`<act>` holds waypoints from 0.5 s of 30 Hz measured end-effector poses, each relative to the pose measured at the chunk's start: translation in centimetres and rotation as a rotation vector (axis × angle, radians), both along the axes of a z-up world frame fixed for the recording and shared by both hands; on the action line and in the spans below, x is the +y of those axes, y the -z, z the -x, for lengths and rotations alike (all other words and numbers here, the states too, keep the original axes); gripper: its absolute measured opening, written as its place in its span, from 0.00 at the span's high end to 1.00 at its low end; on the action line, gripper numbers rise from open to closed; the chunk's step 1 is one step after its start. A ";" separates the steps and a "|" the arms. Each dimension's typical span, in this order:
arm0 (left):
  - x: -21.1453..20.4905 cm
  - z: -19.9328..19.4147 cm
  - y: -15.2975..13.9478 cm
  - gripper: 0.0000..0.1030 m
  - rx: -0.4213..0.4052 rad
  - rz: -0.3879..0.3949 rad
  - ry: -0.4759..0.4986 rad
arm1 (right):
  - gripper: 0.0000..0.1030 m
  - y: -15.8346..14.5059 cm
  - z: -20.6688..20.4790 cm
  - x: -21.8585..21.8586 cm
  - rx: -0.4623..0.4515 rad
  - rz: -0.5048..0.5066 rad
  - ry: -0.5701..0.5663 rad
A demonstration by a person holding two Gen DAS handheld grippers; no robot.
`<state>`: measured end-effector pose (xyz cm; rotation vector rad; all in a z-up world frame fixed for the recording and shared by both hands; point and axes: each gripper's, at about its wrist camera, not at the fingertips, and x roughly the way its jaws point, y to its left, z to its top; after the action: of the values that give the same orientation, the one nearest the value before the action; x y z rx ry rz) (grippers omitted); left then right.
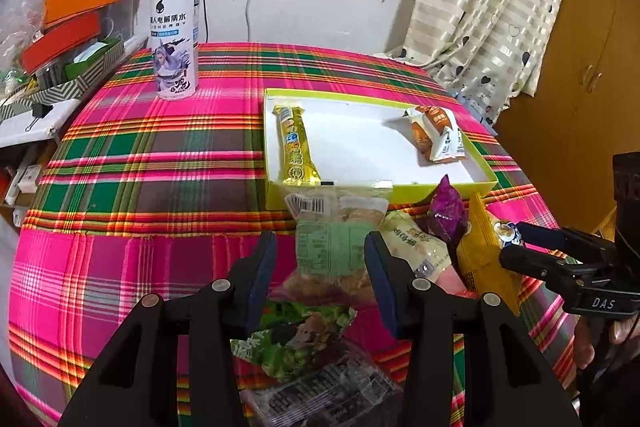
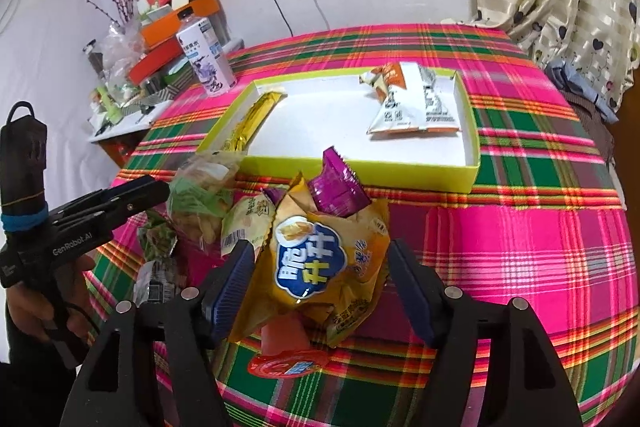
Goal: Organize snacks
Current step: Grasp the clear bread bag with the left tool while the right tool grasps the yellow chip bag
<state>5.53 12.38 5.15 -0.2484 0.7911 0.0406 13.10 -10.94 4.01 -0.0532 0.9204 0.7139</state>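
A yellow-green shallow box (image 1: 440, 191) (image 2: 360, 173) holds a gold snack stick (image 1: 294, 147) (image 2: 246, 125) and orange-white packets (image 1: 438, 133) (image 2: 408, 99). A pile of snacks lies in front of it. My left gripper (image 1: 320, 259) is open around a clear green-labelled bag (image 1: 332, 247) (image 2: 200, 195). My right gripper (image 2: 320, 267) is open around a yellow chip bag (image 2: 320, 263) (image 1: 484, 251). A purple packet (image 2: 338, 187) (image 1: 446, 215) sits on the pile. A green packet (image 1: 296, 339) lies under the left gripper.
A drink bottle (image 1: 175, 35) (image 2: 206, 57) stands at the back left of the plaid tablecloth (image 1: 140, 155). Cluttered orange boxes (image 1: 80, 15) fill a side shelf at left. A curtain (image 1: 500, 7) hangs at right. A red-lidded jelly cup (image 2: 286, 365) lies near the front.
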 end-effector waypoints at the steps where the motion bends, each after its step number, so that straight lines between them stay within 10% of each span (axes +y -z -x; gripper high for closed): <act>1: 0.0 0.0 0.1 0.55 0.001 0.001 0.002 | 0.32 0.3 -0.1 0.1 0.009 0.002 -0.001; 15: -0.2 0.3 0.2 0.54 -0.007 0.019 0.022 | 0.24 2.1 -0.8 0.4 0.114 -0.005 0.006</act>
<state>5.22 12.14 4.94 -0.2571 0.7879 0.0113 13.92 -10.53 1.91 -0.0052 1.0276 0.7196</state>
